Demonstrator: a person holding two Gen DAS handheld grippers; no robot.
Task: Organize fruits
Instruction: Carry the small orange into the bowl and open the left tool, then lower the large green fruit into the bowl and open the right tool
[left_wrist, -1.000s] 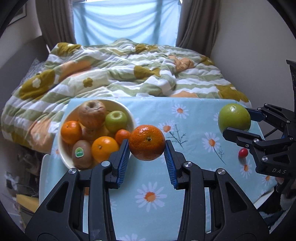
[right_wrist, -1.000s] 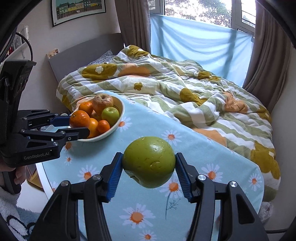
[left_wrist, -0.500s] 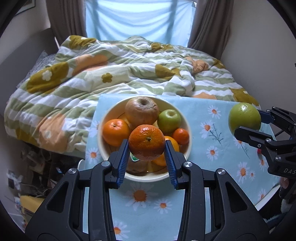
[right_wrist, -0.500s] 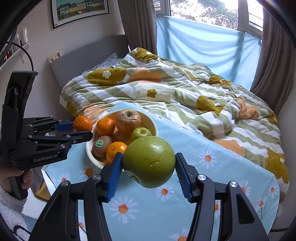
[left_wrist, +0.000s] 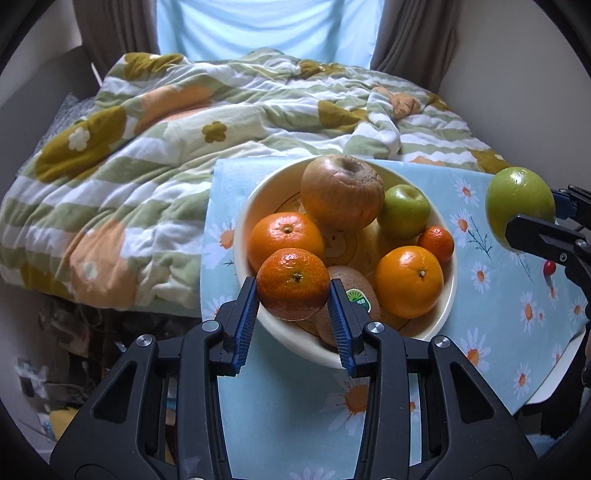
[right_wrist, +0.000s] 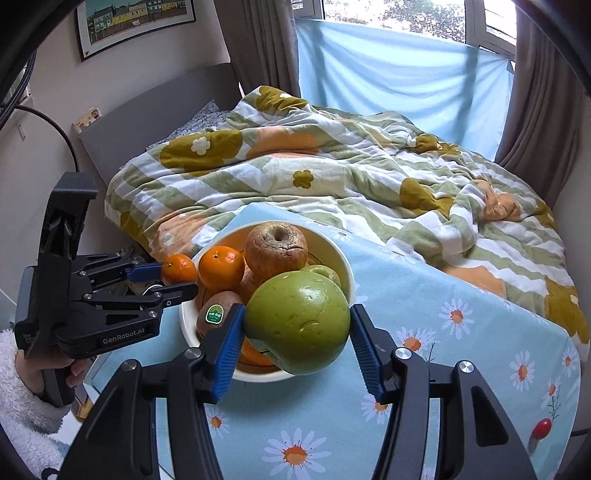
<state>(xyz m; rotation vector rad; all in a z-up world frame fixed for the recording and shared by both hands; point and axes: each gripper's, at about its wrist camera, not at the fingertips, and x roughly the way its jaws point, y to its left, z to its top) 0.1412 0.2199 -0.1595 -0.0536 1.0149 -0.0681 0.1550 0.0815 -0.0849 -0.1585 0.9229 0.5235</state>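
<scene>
Both grippers have swung toward the cream fruit bowl (left_wrist: 448, 291), which a second ago sat at the left edge of the left wrist view and now fills its centre. The left gripper (left_wrist: 293, 314) is clamped on a mandarin (left_wrist: 293, 283) just above the bowl's near rim at lower centre, while the right gripper (right_wrist: 297, 341) grips a large green apple (right_wrist: 297, 322) in front of the bowl at lower centre of its own view. This looks like the delivery step: each fruit needs lowering into a free gap among the piled oranges, kiwi (left_wrist: 356, 295) and wrinkled apple (left_wrist: 341, 192) before the fingers let go, or it may roll off.
</scene>
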